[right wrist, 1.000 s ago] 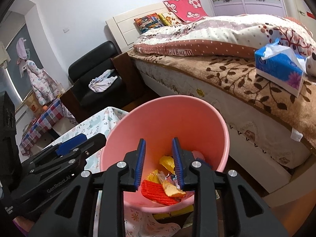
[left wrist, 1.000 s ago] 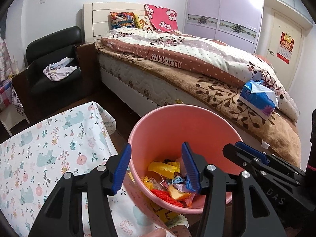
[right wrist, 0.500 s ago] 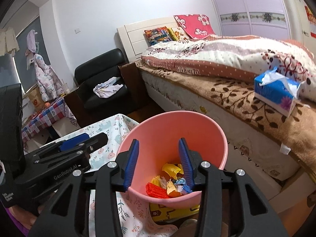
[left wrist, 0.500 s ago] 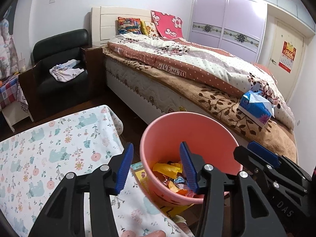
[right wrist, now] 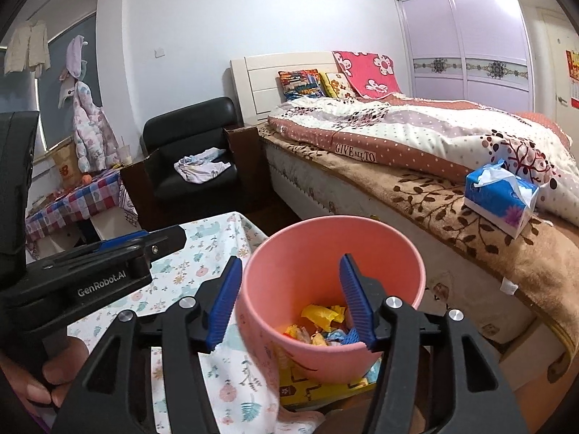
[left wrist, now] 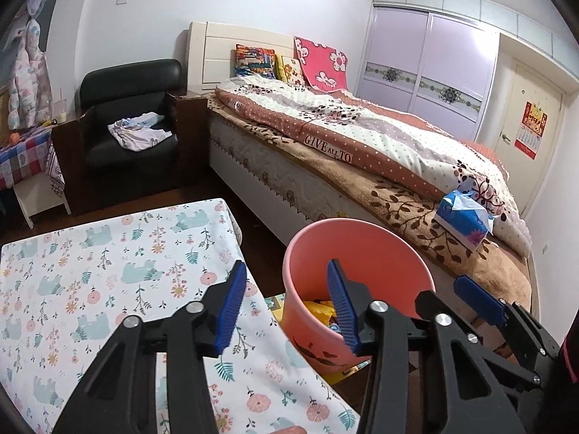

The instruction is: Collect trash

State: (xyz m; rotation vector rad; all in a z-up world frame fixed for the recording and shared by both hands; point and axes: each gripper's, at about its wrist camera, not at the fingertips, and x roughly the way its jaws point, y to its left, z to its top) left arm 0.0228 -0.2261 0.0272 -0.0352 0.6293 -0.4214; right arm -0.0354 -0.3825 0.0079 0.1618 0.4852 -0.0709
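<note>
A pink trash bin point(left wrist: 365, 253) stands on the floor between the table and the bed; it also shows in the right wrist view point(right wrist: 318, 249). Crumpled yellow, red and blue wrappers point(right wrist: 322, 322) lie in its bottom. My left gripper point(left wrist: 286, 307) is open and empty, above the table's right edge and the bin's left rim. My right gripper point(right wrist: 289, 303) is open and empty, held above the bin's near rim. The right gripper's fingers point(left wrist: 477, 296) show at the right of the left wrist view.
A table with a floral cloth point(left wrist: 90, 271) lies at the left. A bed point(left wrist: 362, 152) with a blue tissue pack point(left wrist: 463, 220) runs behind the bin. A black armchair point(left wrist: 126, 119) with clothes stands at the back left. A yellow box point(right wrist: 318, 387) lies under the bin.
Both grippers have pulled up and back from inside the bin. The right gripper has opened wider. The bin now looks smaller and lower in both views.
</note>
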